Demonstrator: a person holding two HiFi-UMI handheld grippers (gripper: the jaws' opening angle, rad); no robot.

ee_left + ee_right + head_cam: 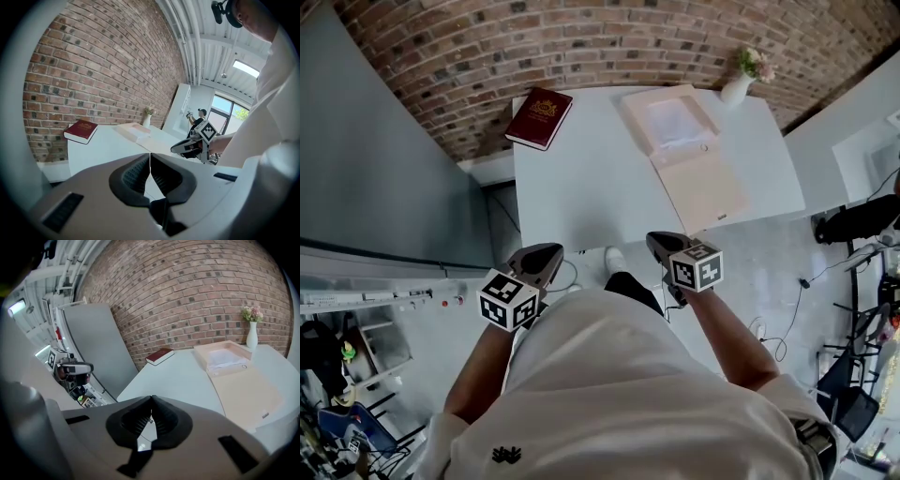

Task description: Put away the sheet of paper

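A white sheet of paper (675,120) lies inside the tray of an open beige box (705,192) on the white table (591,187); its lid lies flat toward the near edge. The right gripper view shows the paper (224,357) in the box (243,390) too. My left gripper (549,253) and right gripper (658,241) hover at the table's near edge, well short of the box. Both are shut with nothing between the jaws, as the left gripper view (150,155) and the right gripper view (151,400) show.
A dark red book (539,117) lies at the table's far left corner. A white vase with flowers (742,82) stands at the far right, by the brick wall. A grey panel (375,169) stands left of the table. Cables and gear lie on the floor to the right.
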